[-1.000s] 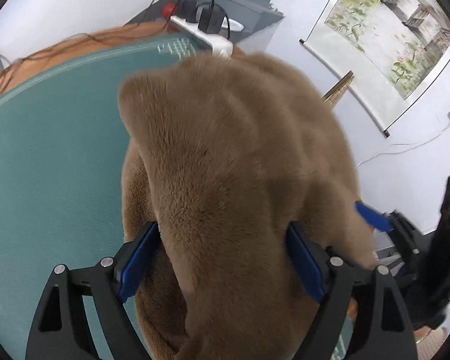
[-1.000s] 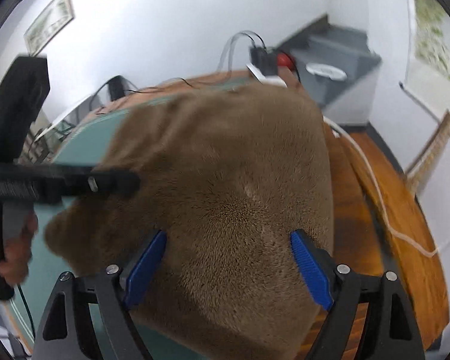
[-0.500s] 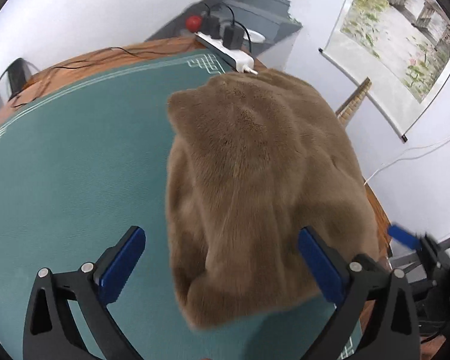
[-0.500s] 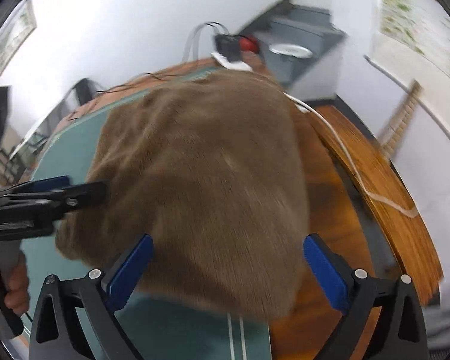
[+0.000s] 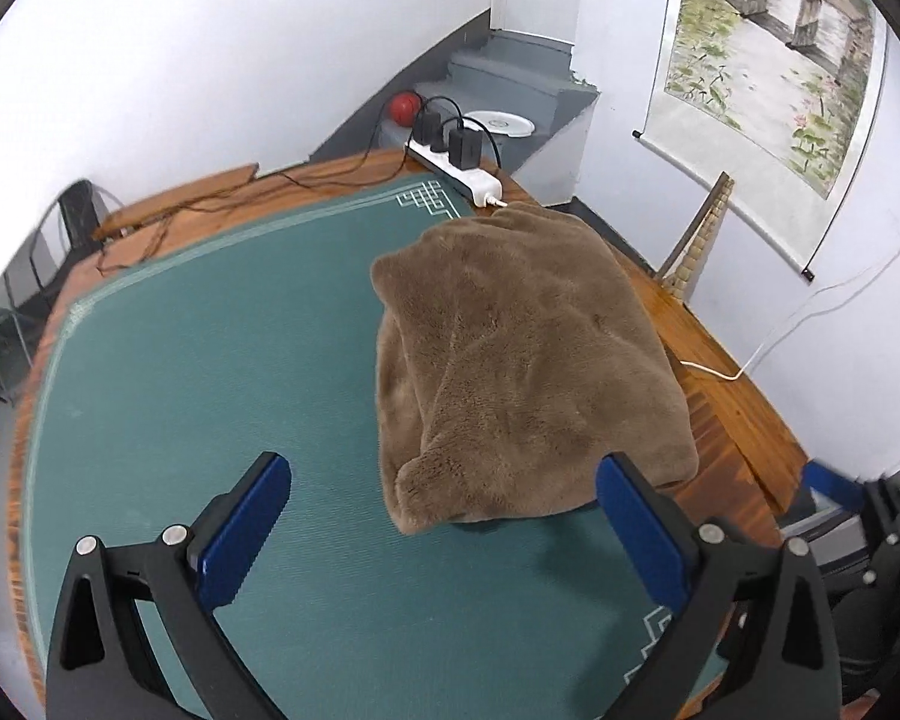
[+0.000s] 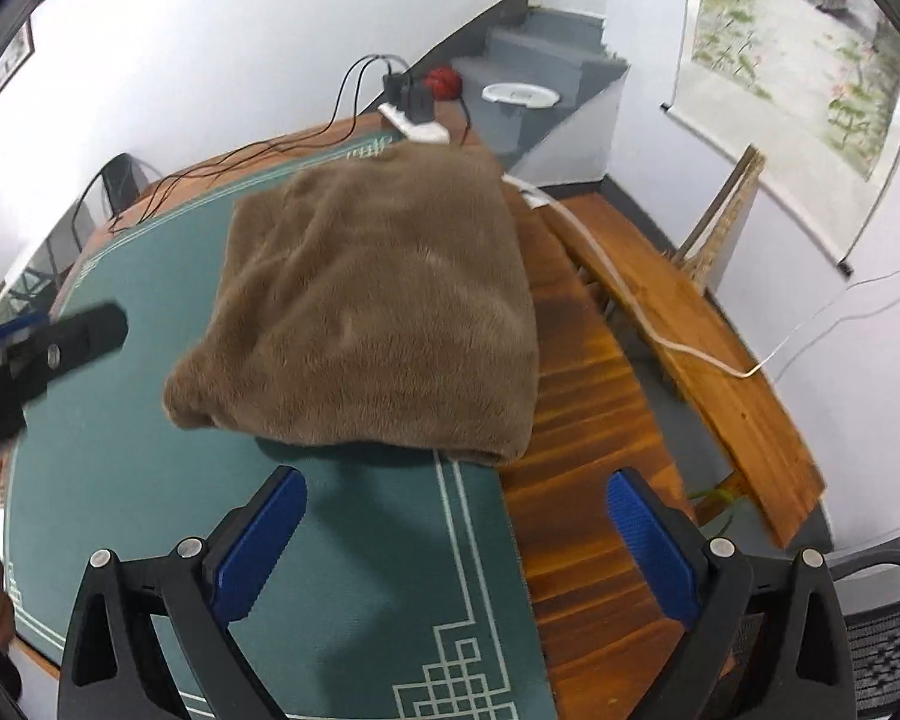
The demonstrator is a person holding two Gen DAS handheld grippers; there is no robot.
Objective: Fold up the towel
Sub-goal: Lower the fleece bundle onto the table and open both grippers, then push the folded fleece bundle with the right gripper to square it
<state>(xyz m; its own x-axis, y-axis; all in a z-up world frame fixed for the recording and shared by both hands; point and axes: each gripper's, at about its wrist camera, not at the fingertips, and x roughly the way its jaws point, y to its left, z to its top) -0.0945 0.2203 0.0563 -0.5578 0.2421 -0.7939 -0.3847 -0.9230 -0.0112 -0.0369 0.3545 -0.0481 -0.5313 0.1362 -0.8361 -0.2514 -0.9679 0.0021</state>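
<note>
A plush brown towel (image 5: 522, 360) lies folded in a thick stack on the right side of the green table mat (image 5: 210, 372), its right edge over the wooden rim. In the right wrist view the same towel (image 6: 378, 312) sits ahead on the mat (image 6: 360, 570). My left gripper (image 5: 444, 534) is open, drawn back just short of the towel's near edge, nothing between its blue pads. My right gripper (image 6: 450, 540) is open too, a little back from the towel's near edge. The left gripper also shows at the left edge of the right wrist view as a blurred black tool (image 6: 42, 348).
A white power strip (image 5: 456, 171) with plugs and cables lies at the mat's far corner, just behind the towel. The wooden table rim (image 6: 582, 480) and a lower wooden bench (image 6: 690, 360) run along the right. A black chair (image 6: 870, 630) is at the lower right.
Both grippers let go of the towel and pulled back toward me. The towel dropped flat onto the mat as a folded stack.
</note>
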